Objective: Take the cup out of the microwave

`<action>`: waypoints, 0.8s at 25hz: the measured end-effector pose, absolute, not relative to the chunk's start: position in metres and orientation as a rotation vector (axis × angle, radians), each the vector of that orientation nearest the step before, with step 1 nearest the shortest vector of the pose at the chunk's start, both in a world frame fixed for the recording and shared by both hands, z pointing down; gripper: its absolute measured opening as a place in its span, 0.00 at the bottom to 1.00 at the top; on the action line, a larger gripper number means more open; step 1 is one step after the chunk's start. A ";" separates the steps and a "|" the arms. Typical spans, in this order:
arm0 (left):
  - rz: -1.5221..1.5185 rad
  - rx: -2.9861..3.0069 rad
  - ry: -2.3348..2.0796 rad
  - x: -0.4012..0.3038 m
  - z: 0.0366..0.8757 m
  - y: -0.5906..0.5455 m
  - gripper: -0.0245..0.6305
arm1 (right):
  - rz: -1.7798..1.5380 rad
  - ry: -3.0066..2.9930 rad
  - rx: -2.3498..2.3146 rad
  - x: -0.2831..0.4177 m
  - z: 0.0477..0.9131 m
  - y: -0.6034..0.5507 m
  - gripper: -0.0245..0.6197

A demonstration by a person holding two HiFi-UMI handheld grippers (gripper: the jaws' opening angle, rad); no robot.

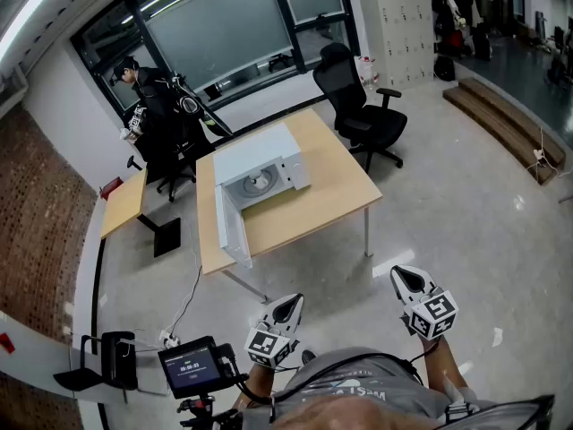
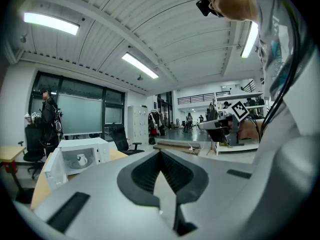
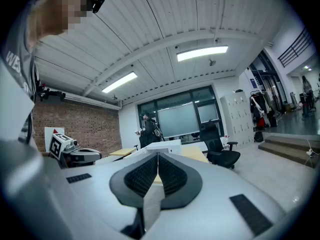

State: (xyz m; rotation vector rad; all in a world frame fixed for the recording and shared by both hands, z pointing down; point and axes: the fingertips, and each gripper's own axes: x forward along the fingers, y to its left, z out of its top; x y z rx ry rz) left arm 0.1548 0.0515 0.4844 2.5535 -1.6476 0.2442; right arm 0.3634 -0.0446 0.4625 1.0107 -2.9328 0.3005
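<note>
Both are held low in front of the chest, side by side, well apart from the table [image 1: 336, 200]. The left gripper [image 1: 292, 304] and right gripper [image 1: 403, 277] point roughly level toward the microwave [image 1: 277, 155]. Left's fingers [image 2: 144, 172] are pressed together, nothing between; right's fingers [image 3: 142, 177] likewise closed and empty. The cup [image 2: 81, 159] sits inside the microwave, door [image 1: 229, 227] swung open. In head view the cup is barely a speck; in right gripper view the fingers block it. The forearms [image 1: 437, 358] are mostly cut off at the bottom of head view.
</note>
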 end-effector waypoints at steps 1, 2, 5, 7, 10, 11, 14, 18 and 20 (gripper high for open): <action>0.244 2.549 -1.647 0.154 0.485 0.050 0.10 | 0.304 -2.930 1.011 0.362 0.462 -0.045 0.06; 0.244 2.546 -1.647 0.153 0.485 0.049 0.10 | 0.308 -2.926 1.012 0.361 0.463 -0.046 0.06; 0.263 2.551 -1.645 0.151 0.486 0.047 0.10 | 0.322 -2.912 1.014 0.358 0.466 -0.048 0.06; 0.293 2.547 -1.641 0.151 0.488 0.045 0.10 | 0.334 -2.902 1.014 0.357 0.470 -0.049 0.06; 0.287 2.540 -1.630 0.151 0.490 0.045 0.10 | 0.353 -2.889 1.011 0.353 0.475 -0.049 0.06; 0.279 2.543 -1.628 0.150 0.491 0.045 0.10 | 0.359 -2.884 1.010 0.352 0.477 -0.049 0.06; 0.286 2.540 -1.624 0.148 0.496 0.047 0.10 | 0.377 -2.871 1.001 0.347 0.481 -0.046 0.06; 0.280 2.518 -1.622 0.144 0.497 0.048 0.10 | 0.391 -2.856 0.984 0.339 0.485 -0.045 0.06; 0.258 2.521 -1.604 0.143 0.504 0.050 0.10 | 0.395 -2.849 0.974 0.335 0.487 -0.044 0.06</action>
